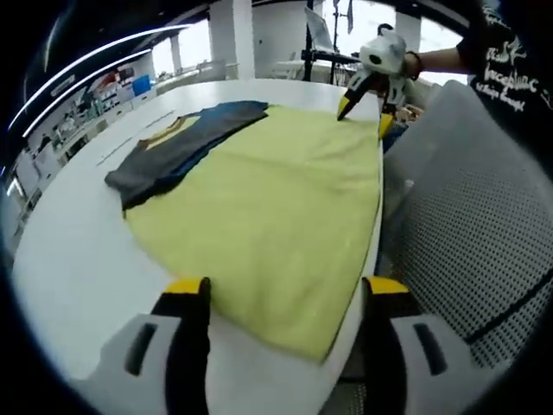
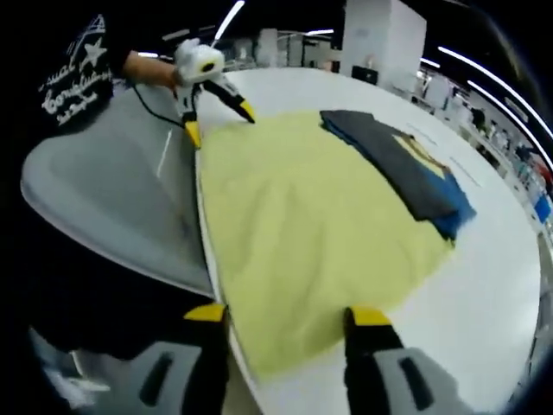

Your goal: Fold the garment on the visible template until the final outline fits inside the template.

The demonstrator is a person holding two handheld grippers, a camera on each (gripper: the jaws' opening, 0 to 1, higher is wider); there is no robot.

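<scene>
Yellow-green cloth garment (image 1: pixel 268 216) flat on white surface (image 1: pixel 78 259), both grippers' (image 1: pixel 281 303) (image 2: pixel 285 324) jaws wide open w/ nothing held, straddling its near-edge corners; risk: corner slips, fold skews.

Yellow garment (image 1: pixel 268 207) lies spread across the white desk (image 1: pixel 78 259). Left tool (image 1: pixel 285 298) hovers agape at its near edge. Right tool (image 1: pixel 363 111) hangs parted over the far corner.

White round table (image 1: pixel 78 259), grey mesh chair (image 1: pixel 484 225) beside it, dark folded clothes (image 1: pixel 173 151) on far side, bg shelves
</scene>
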